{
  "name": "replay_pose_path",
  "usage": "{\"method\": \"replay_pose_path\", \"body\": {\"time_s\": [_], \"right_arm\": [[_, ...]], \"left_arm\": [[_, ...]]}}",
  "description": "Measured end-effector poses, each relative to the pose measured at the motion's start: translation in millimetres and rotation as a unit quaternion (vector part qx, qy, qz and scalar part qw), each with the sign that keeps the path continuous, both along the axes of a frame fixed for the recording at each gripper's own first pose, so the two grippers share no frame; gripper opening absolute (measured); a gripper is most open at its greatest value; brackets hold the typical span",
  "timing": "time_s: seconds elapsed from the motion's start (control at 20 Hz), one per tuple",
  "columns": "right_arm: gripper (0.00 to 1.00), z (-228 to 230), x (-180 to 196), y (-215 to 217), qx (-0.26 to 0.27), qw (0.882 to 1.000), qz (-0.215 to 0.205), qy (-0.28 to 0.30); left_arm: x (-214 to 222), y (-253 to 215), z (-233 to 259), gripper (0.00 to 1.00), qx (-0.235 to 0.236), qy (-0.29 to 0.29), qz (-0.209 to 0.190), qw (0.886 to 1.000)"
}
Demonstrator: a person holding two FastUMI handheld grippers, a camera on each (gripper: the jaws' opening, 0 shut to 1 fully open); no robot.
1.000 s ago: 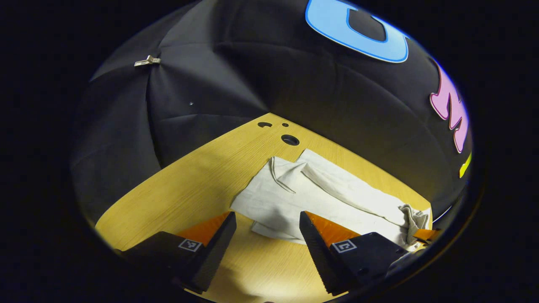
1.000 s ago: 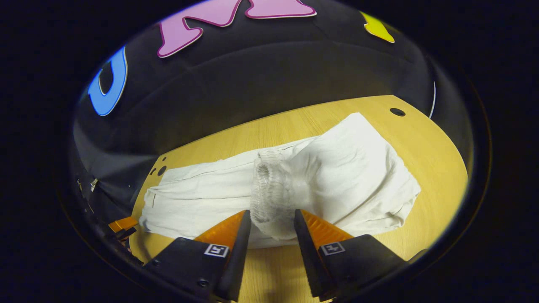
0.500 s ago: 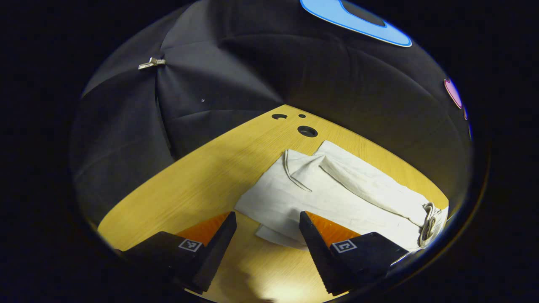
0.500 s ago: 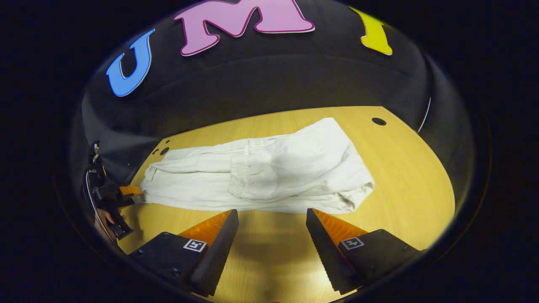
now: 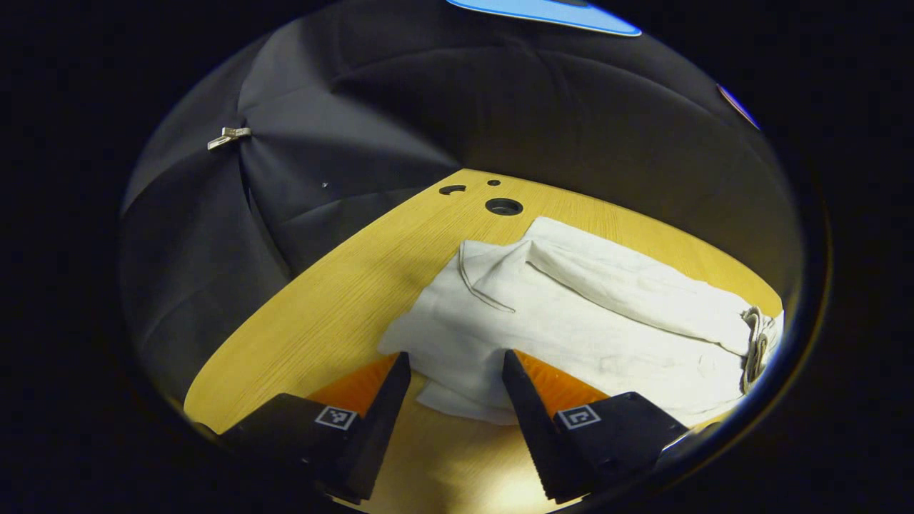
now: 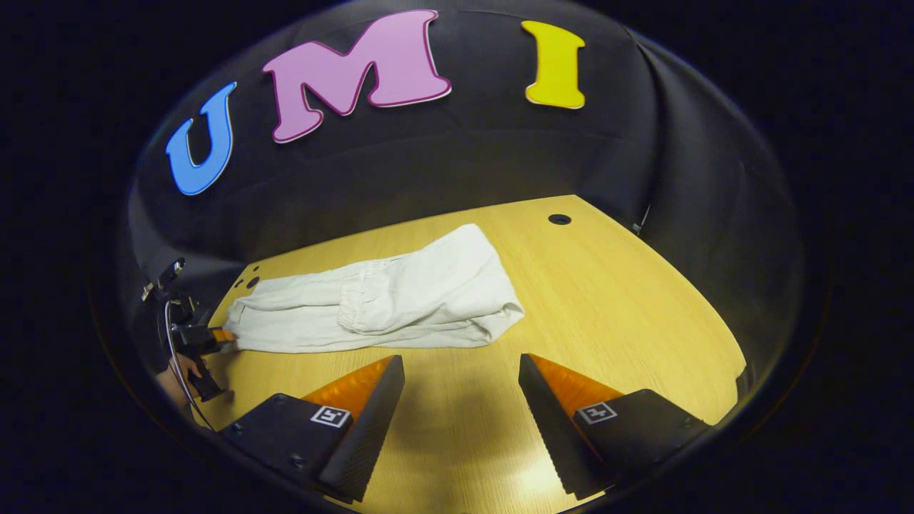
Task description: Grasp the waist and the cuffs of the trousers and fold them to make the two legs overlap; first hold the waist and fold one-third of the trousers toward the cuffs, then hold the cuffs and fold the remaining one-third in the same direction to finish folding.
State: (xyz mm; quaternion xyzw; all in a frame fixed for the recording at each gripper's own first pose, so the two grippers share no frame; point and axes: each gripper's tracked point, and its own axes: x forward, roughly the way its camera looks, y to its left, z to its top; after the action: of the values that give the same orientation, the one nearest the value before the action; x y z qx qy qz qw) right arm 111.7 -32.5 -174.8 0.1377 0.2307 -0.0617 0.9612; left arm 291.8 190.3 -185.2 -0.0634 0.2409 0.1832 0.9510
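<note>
Here the trousers (image 5: 571, 321) cuffs lie between the left tongs (image 5: 453, 368).

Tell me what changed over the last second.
The right gripper let go of the waistband, opened and drew back over bare table; the waist third now lies folded on the trousers. The left gripper crept onto the cuff end, open throughout.

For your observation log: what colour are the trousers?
Off-white trousers, clearest in the right gripper view.
</note>
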Motion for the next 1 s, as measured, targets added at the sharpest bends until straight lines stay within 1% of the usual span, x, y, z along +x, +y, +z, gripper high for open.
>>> {"method": "replay_pose_path", "body": {"time_s": [0.1, 0.15, 0.25, 0.4, 0.45, 0.5, 0.55, 0.65, 0.75, 0.85, 0.95, 1.0], "right_arm": [[0.99, -3.0, -14.6, -6.7, 0.001, 1.0, -0.007, 0.002], [0.99, -7.5, -23.1, -9.1, 0.003, 1.0, -0.009, 0.008], [0.99, -14.9, -38.8, -11.2, 0.011, 1.0, -0.015, 0.019], [0.99, -15.9, -59.9, -16.4, 0.023, 0.999, -0.036, 0.02], [0.99, -16.1, -66.0, -17.9, 0.021, 0.999, -0.042, 0.02], [0.99, -15.5, -71.4, -19.3, 0.019, 0.999, -0.045, 0.022], [0.99, -13.4, -76.6, -19.5, 0.02, 0.998, -0.046, 0.024], [0.99, -0.9, -86.7, -24.3, 0.012, 0.998, -0.053, 0.019], [0.99, 11.2, -93.9, -28.7, 0.002, 0.998, -0.055, 0.015], [0.98, 22.6, -101.1, -33.7, -0.014, 0.999, -0.052, 0.009], [0.99, 26.3, -106.3, -41.9, -0.036, 0.998, -0.051, 0.01], [0.99, 27.1, -106.9, -42.6, -0.039, 0.998, -0.051, 0.012]], "left_arm": [[4.1, -3.8, -0.1, 0.84, 0.005, 0.004, -0.019, 1.0], [5.9, -6.7, -0.8, 0.75, 0.008, 0.007, -0.027, 1.0], [8.4, -13.2, -1.0, 0.65, 0.014, 0.009, -0.044, 0.999], [10.9, -20.5, -0.9, 0.36, 0.028, 0.009, -0.053, 0.998], [11.5, -22.9, -0.9, 0.3, 0.032, 0.008, -0.06, 0.998], [9.4, -25.2, -0.8, 0.27, 0.036, 0.008, -0.07, 0.997], [7.2, -27.2, 0.3, 0.19, 0.04, 0.006, -0.081, 0.996], [5.8, -29.0, -0.2, 0.09, 0.044, 0.001, -0.1, 0.994], [7.8, -27.2, 4.5, 0.06, 0.033, -0.005, -0.109, 0.993], [3.6, -26.0, 10.9, 0.06, -0.005, -0.008, -0.1, 0.995], [3.5, -26.2, 33.0, 0.05, -0.03, -0.044, -0.09, 0.995], [4.6, -29.4, 45.3, 0.05, -0.04, -0.058, -0.092, 0.993]]}}
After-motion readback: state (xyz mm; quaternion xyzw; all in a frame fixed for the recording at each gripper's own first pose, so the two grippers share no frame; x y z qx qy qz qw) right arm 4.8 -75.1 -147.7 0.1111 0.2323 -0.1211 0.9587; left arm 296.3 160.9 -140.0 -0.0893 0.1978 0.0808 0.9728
